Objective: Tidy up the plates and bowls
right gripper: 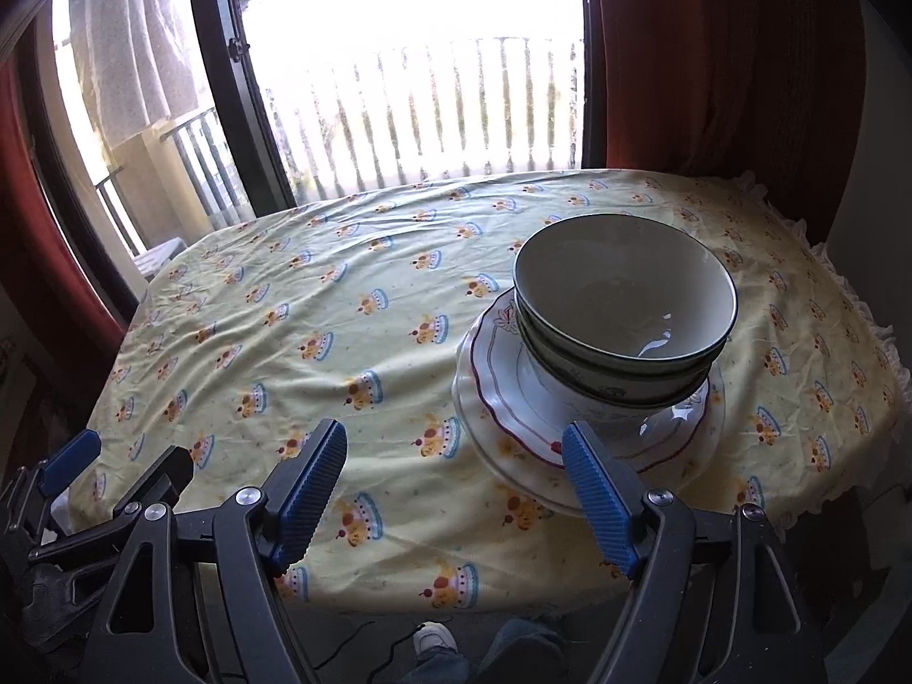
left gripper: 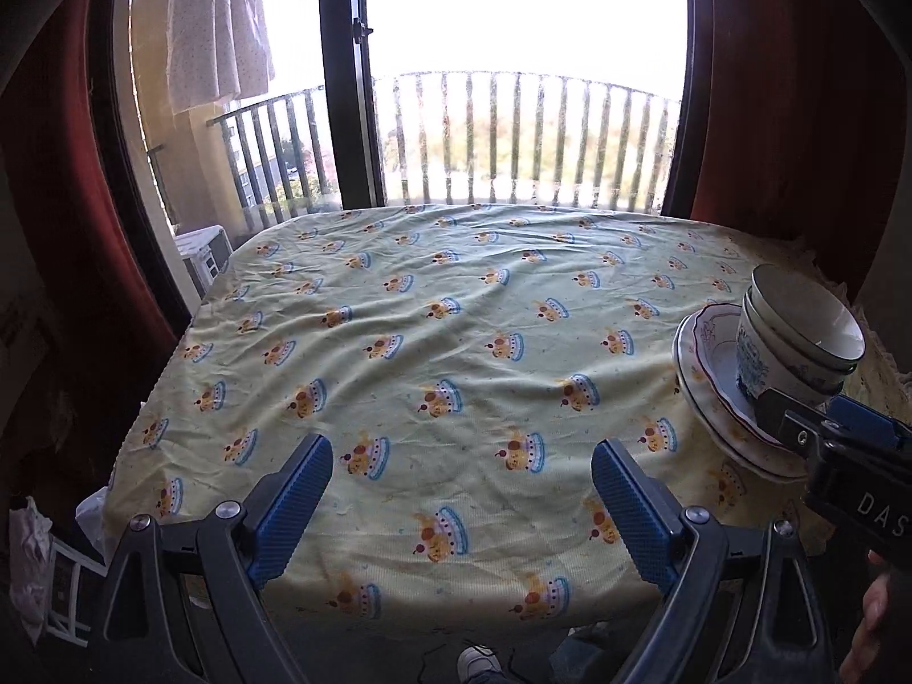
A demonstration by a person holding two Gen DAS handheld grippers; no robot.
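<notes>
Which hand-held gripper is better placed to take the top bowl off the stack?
Right. The right hand-held gripper is open, facing the top bowl; the left hand-held gripper faces bare tablecloth.

Table (right gripper: 188,342) draped in a yellow cartoon-print cloth (right gripper: 342,262).
A stack of plates (right gripper: 501,399) sits on the cloth at about three o'clock, with nested bowls (right gripper: 621,308) resting on the top plate.

Nested bowls (right gripper: 624,308), white inside with dark-rimmed, blue-patterned outsides, upright atop a stack of plates (right gripper: 501,399), the top plate white with a scalloped maroon-lined rim, plainer white ones beneath, all together on the table's right side near the front edge.
</notes>
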